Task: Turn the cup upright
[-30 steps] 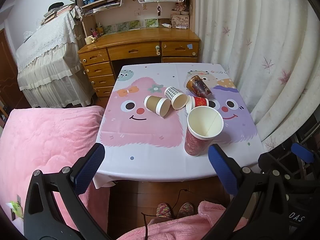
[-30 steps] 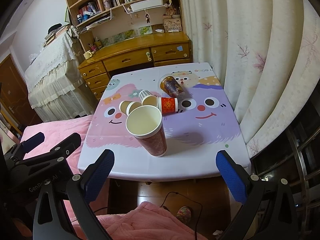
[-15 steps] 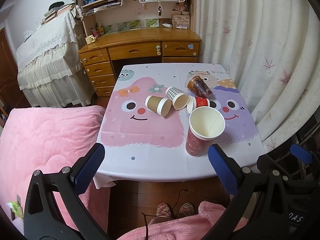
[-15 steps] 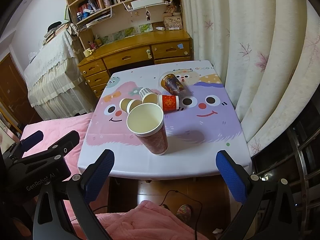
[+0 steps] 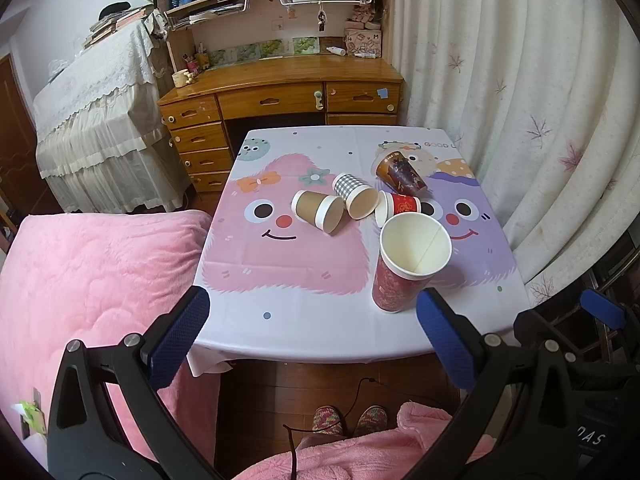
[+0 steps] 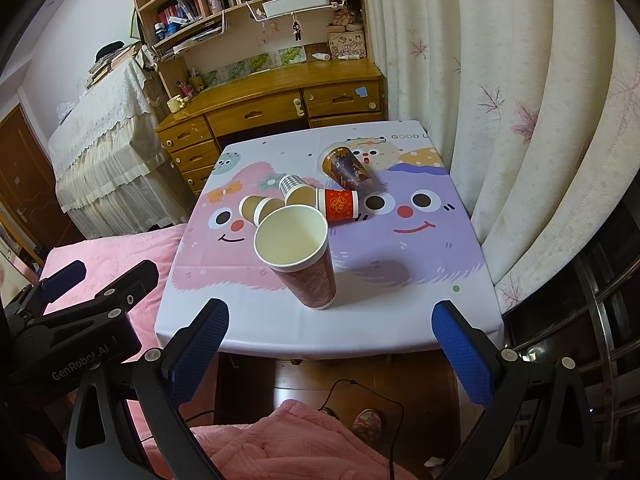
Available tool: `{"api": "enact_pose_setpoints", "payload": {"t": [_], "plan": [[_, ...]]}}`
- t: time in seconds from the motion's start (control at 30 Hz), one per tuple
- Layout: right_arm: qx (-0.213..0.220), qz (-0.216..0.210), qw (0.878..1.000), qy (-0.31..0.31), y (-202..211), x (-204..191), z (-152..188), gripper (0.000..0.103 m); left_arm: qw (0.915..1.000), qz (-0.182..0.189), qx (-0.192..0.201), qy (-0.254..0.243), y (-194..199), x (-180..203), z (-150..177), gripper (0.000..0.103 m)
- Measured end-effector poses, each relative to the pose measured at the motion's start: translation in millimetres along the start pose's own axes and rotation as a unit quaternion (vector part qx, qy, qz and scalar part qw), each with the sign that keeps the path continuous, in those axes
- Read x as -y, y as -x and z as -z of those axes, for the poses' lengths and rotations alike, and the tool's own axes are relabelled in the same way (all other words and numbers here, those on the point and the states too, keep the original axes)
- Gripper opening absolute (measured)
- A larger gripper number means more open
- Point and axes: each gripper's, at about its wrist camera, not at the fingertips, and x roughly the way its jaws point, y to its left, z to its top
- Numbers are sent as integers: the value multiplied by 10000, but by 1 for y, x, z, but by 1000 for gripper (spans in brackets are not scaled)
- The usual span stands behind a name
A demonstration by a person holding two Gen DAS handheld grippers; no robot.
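A tall red paper cup (image 5: 402,268) stands upright near the table's front edge; it also shows in the right wrist view (image 6: 304,260). Behind it several cups lie on their sides: a brown cup (image 5: 318,211), a checked cup (image 5: 355,195), a small red cup (image 5: 398,207) and a dark patterned cup (image 5: 400,172). My left gripper (image 5: 312,336) is open and empty, held back off the table's front edge. My right gripper (image 6: 328,344) is open and empty, also short of the front edge.
The table (image 5: 304,320) has a cartoon-face cloth. A pink bed (image 5: 92,280) lies to its left, a white curtain (image 5: 520,100) to its right, a wooden desk (image 5: 280,96) behind. The person's pink-robed lap and slippers (image 5: 348,420) are below.
Both views have drifted slightly; the cups have not moved and both grippers stay open.
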Motion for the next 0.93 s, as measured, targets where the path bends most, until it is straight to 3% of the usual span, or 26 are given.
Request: {"api": "enact_pose_setpoints", "payload": {"t": [0.93], "plan": [[-48, -14, 10000, -12, -1, 1, 3, 103, 10000, -3, -6, -4, 1, -1, 1, 102]]}}
